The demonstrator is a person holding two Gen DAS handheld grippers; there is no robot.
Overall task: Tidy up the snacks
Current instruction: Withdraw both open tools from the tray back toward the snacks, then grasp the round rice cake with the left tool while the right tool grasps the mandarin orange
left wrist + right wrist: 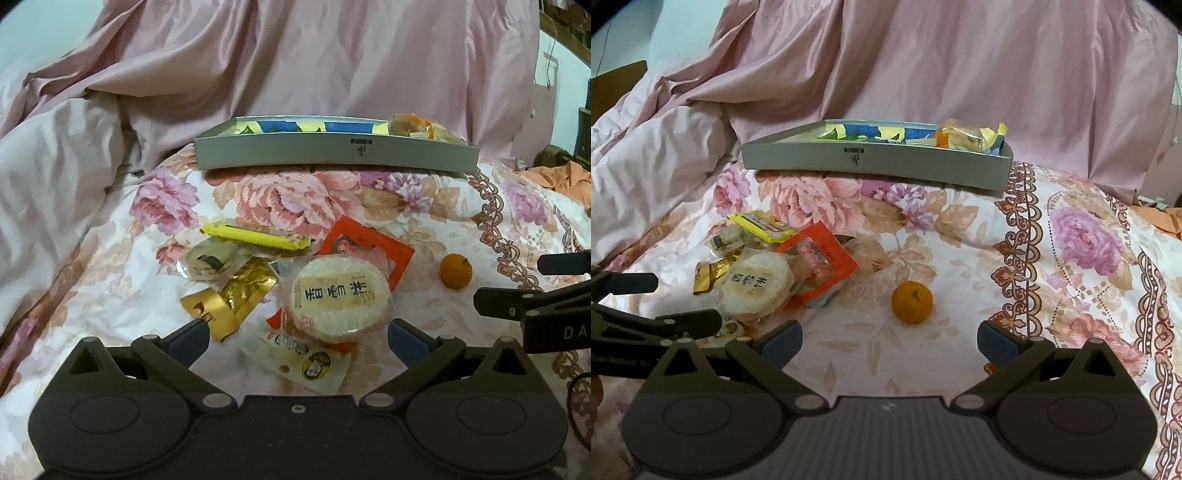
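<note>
1. Nearest the viewer, the left gripper (298, 334) is held low over a flowered bedspread (406, 206), its two blue-padded fingers spread wide and grasping nothing.
2. Just beyond and partly between those fingers lies a heap of wrapped snacks: a round rice cracker (341, 297) in clear wrap on top, a gold packet (229, 295) to its left, a red packet (365, 240) behind it, and a yellow bar (255, 236) at the heap's far edge.
3. The right gripper (889, 338) hovers beside the left one, fingers likewise released and empty. The bedspread between them is bare.
4. A small orange (911, 301) sits alone just past the right gripper's open fingers, apart from the heap, with clear cloth on every side of it.
5. An open strip of bedspread runs between the snacks and the tray beyond.
6. A shallow grey tray (886, 162) rests at the far edge of the bedspread. A few wrapped snacks (960, 138) lie at its right end; most of its blue and yellow floor shows.
7. Behind the tray, pink crumpled bedding (295, 55) rises like a wall.
</note>
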